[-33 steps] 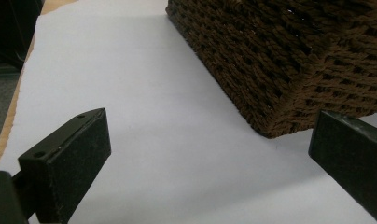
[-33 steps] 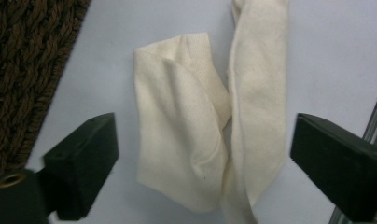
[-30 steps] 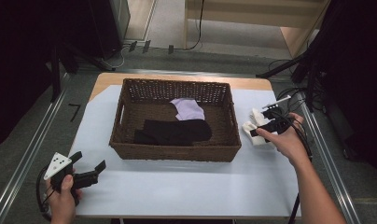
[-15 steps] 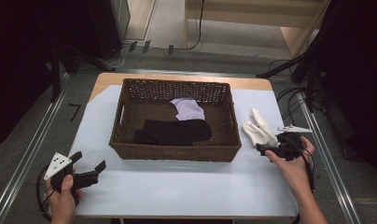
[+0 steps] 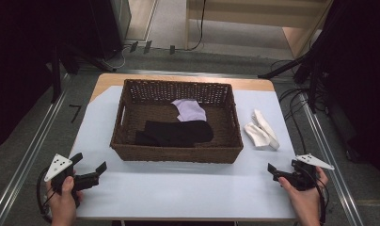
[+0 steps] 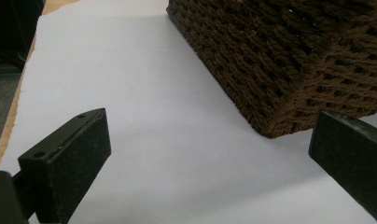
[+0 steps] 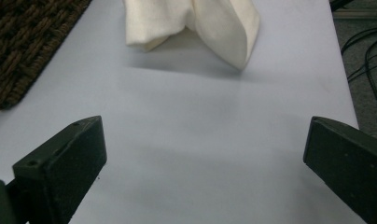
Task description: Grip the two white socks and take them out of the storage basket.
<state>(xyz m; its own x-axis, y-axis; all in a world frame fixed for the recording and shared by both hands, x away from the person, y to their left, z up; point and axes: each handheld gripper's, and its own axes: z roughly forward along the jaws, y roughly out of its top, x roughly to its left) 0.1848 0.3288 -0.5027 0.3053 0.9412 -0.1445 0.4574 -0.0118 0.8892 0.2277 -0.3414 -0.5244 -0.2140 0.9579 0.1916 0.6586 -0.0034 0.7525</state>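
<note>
Now both grippers rest low on the surface, jaws spread wide and empty.
White sock (image 5: 261, 130) lies at centre right, just beside the wicker basket (image 5: 178, 153), long axis running from upper left toward the right gripper (image 5: 278, 171); left gripper (image 5: 90, 170) sits lower left.

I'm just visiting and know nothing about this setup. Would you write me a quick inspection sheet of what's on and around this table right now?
Surface: table covered by a pale sheet, wooden edge showing at the far side.
Job's things: white cloth lies crumpled on the sheet, right of the basket and apart from it.
Clutter: brown wicker basket mid-table, holding a black garment and a lilac cloth.
Grippers: left gripper near the table's front left, jaws open, holding nothing; right gripper at front right, jaws open, holding nothing, short of the white cloth.
Cables: black cables on the floor right of the table.
Surroundings: grey floor, dark curtains either side, wooden furniture beyond.
</note>
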